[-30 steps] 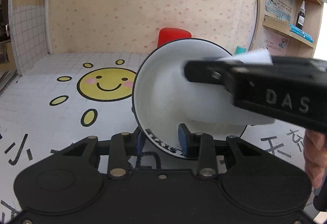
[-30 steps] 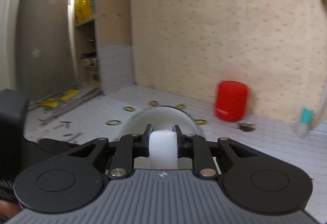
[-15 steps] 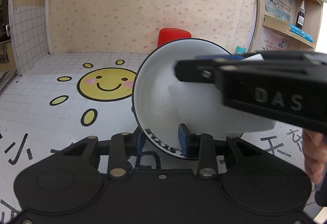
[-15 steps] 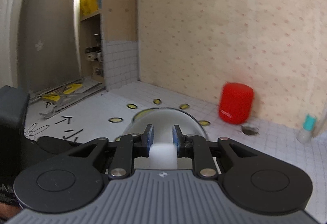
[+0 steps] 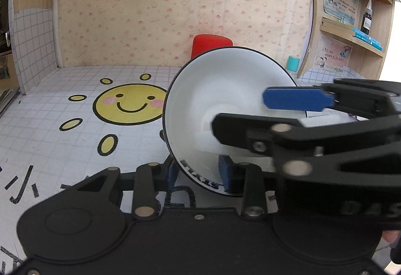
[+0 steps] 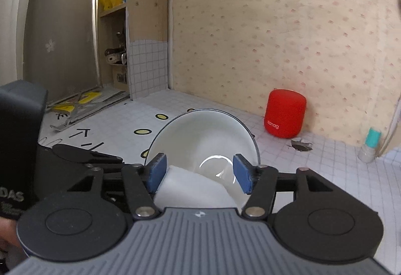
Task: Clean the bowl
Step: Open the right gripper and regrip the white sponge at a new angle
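The left gripper (image 5: 198, 172) pinches the lower rim of the white bowl (image 5: 220, 99), holding it tipped on edge above the tiled mat (image 5: 62, 149). The right gripper (image 6: 199, 176) stands wide, a white wipe (image 6: 193, 187) lying loose between its pads (touching the left one only). I judge a wiping pass is just ending; the wipe needs re-gripping or dropping. A red speaker (image 6: 284, 113) stands behind.

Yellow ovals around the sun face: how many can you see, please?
5: two ovals above the sun face, three to its left and lower left; the bowl may hide others.
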{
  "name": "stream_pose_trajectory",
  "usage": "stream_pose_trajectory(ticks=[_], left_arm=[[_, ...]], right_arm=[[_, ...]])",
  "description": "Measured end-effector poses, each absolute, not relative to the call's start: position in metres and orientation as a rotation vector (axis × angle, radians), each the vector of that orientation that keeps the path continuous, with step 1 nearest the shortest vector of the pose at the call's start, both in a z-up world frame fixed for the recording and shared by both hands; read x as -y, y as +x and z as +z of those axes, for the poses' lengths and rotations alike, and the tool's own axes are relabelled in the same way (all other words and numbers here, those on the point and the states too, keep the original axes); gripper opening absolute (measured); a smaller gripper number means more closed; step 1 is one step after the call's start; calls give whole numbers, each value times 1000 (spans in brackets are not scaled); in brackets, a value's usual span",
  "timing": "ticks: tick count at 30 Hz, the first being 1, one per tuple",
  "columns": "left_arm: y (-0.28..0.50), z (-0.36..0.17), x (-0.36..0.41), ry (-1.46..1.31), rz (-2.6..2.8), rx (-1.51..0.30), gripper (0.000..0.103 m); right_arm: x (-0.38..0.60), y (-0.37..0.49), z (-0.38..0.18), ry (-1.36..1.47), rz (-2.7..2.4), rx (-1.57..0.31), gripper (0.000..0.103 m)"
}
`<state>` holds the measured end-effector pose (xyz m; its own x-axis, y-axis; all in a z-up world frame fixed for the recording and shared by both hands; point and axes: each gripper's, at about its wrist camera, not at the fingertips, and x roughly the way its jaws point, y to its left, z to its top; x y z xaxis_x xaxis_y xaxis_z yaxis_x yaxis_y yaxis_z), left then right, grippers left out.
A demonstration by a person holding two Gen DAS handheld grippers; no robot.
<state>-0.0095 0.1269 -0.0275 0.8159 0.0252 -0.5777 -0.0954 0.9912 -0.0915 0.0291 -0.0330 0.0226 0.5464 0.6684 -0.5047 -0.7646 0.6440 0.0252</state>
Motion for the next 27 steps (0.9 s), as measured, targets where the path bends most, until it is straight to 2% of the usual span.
stream_pose_trajectory(ticks=[8,14,22,27], left_arm=[[-9,-27,-126,-112,65,-613,36],[-10,-27,-124,-121,72,-613,36],[-12,-28,-123,-119,77,-610,36],[-12,-28,-125,-124,76,-610,36]], right_arm=[[37,17,32,-319,872,-457,65],[36,6,40,-433,888,-406,82],[35,-8,51,-584,907,-335,83],[35,-11,53,-826,967,-286,82]])
